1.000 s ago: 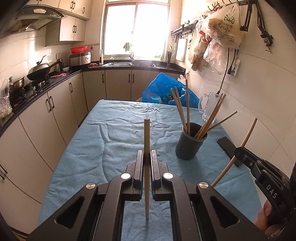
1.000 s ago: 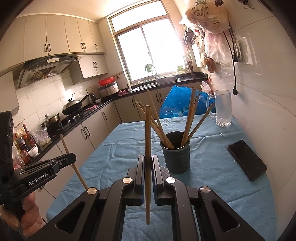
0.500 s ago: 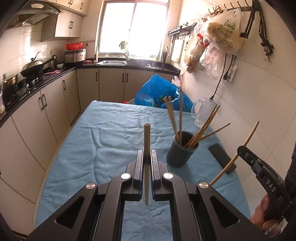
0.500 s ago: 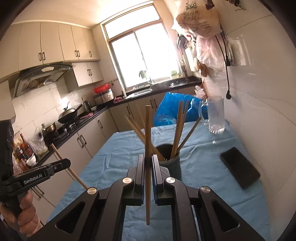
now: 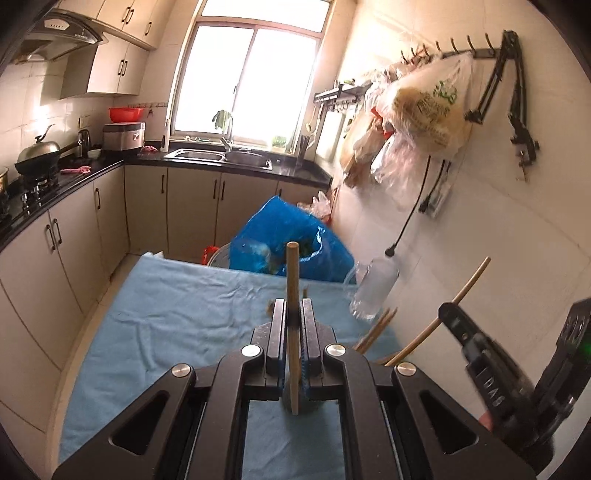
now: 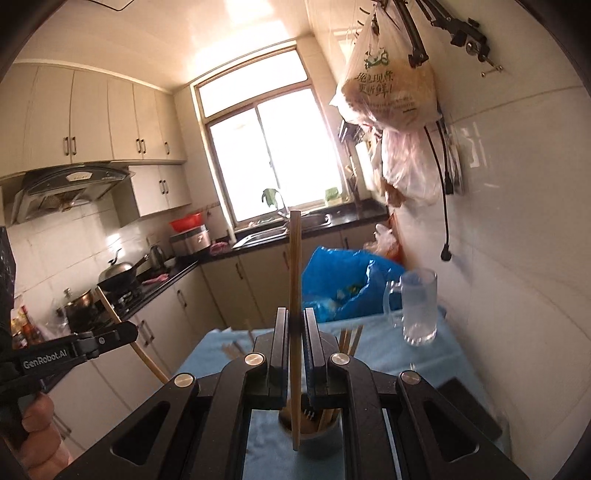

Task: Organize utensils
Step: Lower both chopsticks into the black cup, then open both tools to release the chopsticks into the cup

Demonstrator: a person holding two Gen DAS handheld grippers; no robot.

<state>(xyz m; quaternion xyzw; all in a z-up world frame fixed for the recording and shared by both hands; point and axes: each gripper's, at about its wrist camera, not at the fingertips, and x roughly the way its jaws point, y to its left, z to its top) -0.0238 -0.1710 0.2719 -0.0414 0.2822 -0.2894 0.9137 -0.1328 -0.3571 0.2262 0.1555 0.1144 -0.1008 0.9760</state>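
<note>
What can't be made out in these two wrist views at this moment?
- Utensil holder: right wrist view, mostly hidden behind the right gripper; its chopstick count is unclear.
- Holder in the left wrist view: almost wholly hidden behind the left gripper.
- Glass mug: left wrist view, blurred.
- Black slab: right wrist view, partly covered.

A bright window (image 5: 245,79) fills the upper middle of the frame, washing the white tiled wall (image 5: 491,229) on the right in warm light. Cream cabinets (image 5: 48,243) under a black countertop (image 5: 236,168) run along the left and far side, with a range hood (image 5: 55,35) at upper left. A blue cloth-covered table (image 5: 177,325) occupies the lower centre.
</note>
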